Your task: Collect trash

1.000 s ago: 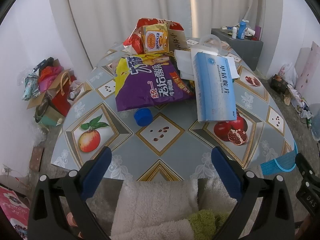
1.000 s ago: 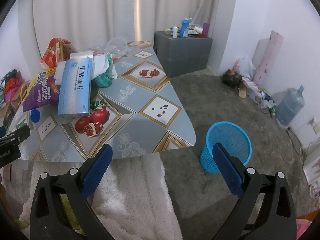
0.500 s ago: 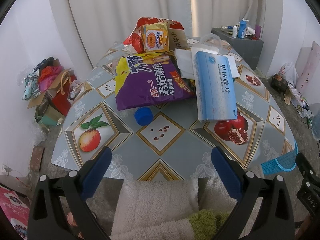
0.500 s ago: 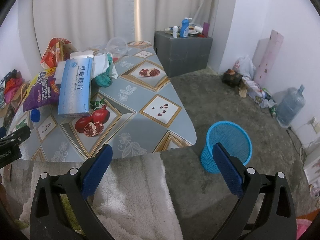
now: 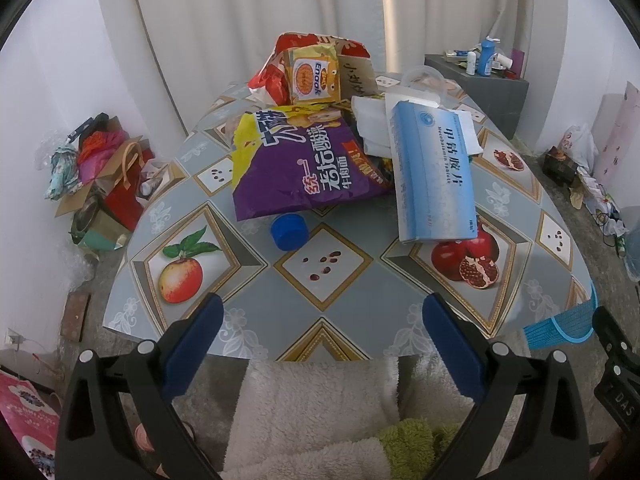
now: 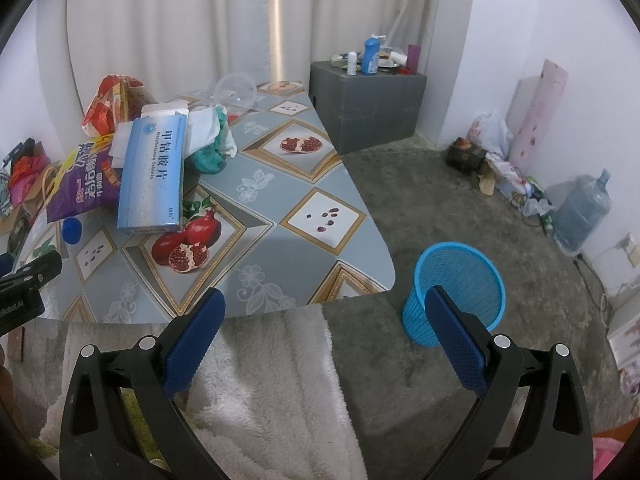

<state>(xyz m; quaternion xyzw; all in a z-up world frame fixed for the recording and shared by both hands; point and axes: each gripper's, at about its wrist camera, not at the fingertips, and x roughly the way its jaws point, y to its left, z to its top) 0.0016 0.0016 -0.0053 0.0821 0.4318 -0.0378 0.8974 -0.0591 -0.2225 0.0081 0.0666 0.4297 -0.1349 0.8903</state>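
Trash lies piled at the far side of a fruit-patterned table [image 5: 332, 300]: a purple snack bag [image 5: 304, 172], a light blue medicine box [image 5: 434, 172], a yellow snack packet [image 5: 312, 76], a red wrapper [image 5: 272, 76], white paper [image 5: 370, 120] and a blue bottle cap [image 5: 289, 231]. A blue mesh bin [image 6: 456, 292] stands on the floor right of the table. My left gripper [image 5: 320, 344] is open and empty at the table's near edge. My right gripper [image 6: 324, 336] is open and empty, near the table corner and the bin.
A clear plastic bowl [image 6: 236, 90] and teal cloth [image 6: 208, 160] sit behind the box. A grey cabinet [image 6: 368, 104] with bottles stands at the back. Bags [image 5: 100, 172] clutter the floor at the left, a water jug [image 6: 584, 212] at the right. White fleece [image 6: 264, 392] lies below the grippers.
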